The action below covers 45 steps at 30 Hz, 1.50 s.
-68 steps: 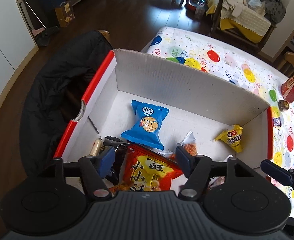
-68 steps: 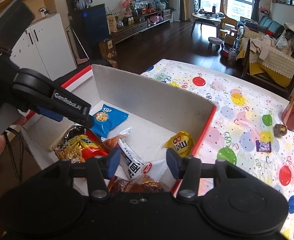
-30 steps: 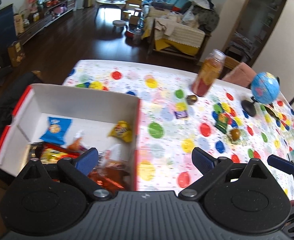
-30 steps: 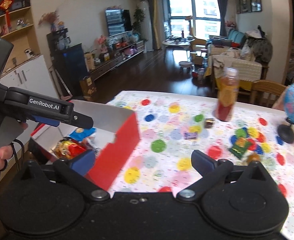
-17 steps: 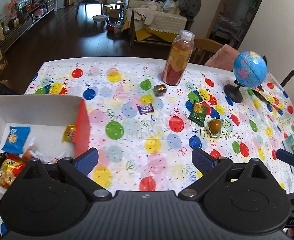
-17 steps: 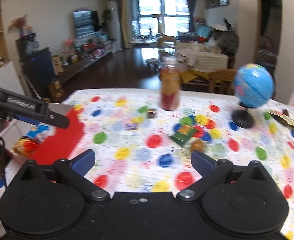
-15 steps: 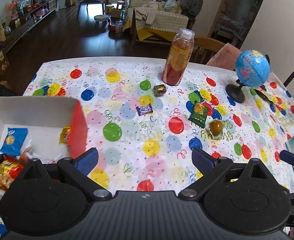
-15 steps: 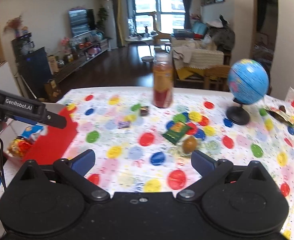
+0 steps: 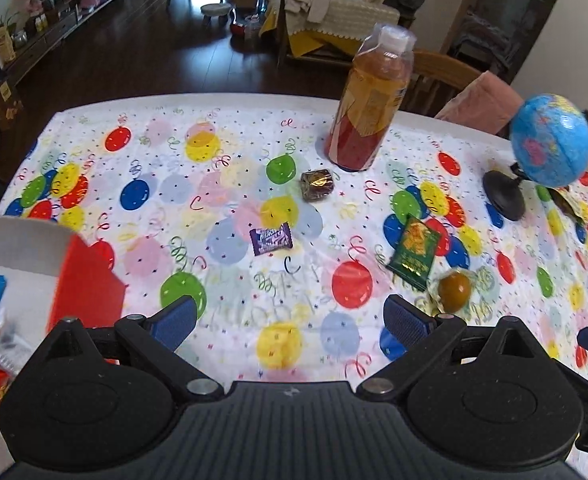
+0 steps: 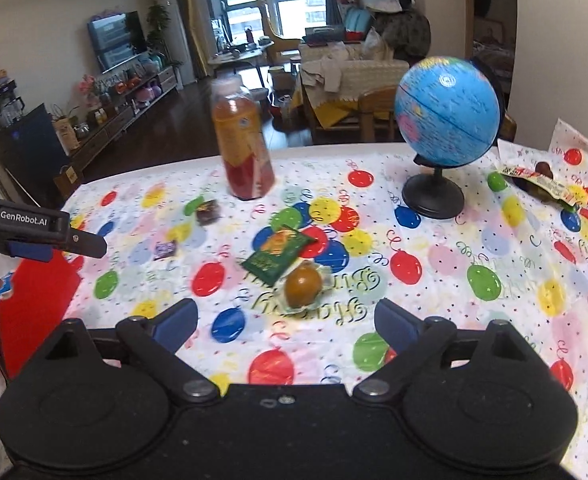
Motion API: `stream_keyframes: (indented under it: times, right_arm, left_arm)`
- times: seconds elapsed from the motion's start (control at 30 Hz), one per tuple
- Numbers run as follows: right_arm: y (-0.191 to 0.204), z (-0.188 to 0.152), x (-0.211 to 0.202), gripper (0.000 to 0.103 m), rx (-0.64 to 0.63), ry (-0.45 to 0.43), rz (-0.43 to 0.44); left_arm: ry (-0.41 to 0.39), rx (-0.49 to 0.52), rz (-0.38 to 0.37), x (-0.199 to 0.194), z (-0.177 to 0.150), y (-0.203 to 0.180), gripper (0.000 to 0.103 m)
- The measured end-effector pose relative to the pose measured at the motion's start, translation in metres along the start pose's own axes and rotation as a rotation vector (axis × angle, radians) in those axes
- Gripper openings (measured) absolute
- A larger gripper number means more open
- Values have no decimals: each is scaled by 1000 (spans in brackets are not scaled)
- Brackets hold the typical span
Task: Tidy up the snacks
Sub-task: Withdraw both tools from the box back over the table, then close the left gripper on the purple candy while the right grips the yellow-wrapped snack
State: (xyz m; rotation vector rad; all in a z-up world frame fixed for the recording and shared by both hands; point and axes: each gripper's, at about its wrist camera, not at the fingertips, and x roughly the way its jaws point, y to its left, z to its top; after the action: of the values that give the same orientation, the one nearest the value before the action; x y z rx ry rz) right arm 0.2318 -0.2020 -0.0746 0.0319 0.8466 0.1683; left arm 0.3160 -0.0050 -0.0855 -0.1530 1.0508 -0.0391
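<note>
My left gripper [image 9: 290, 316] is open and empty above the balloon tablecloth [image 9: 222, 152]. Ahead of it lie a purple candy [image 9: 271, 239], a brown wrapped candy [image 9: 317, 185], a green packet [image 9: 413, 252] and a round brown snack in clear wrap [image 9: 453, 290]. The red-and-white snack box [image 9: 90, 284] sits at the left with packets inside. My right gripper [image 10: 286, 320] is wide and its jaws are closing on nothing. The round brown snack [image 10: 303, 283] lies just beyond its gap, with the green packet [image 10: 280, 254] behind. The left gripper [image 10: 54, 236] shows at the left edge.
A tall juice bottle [image 10: 246, 148] and a blue globe on a black stand [image 10: 447, 112] stand at the back of the table. Another snack packet [image 10: 541, 184] lies far right. Chairs and a sofa stand behind the table.
Both grippers have swung right, from over the snack box to over the loose snacks, and have sunk closer to the table. Their jaws stand wider than over the box.
</note>
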Motion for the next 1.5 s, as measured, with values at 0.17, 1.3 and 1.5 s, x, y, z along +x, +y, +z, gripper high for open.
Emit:
stream_keyframes:
  times: [0.17, 1.3, 1.5]
  right_arm:
    - [-13, 8, 27, 86, 23, 16, -17]
    - [-22, 11, 132, 55, 81, 128, 14]
    - [-21, 10, 136, 48, 74, 127, 6]
  left_arm:
    - [35, -57, 22, 37, 21, 2, 100]
    - [110, -128, 88, 139, 46, 9, 71]
    - [89, -105, 129, 138, 48, 7, 47]
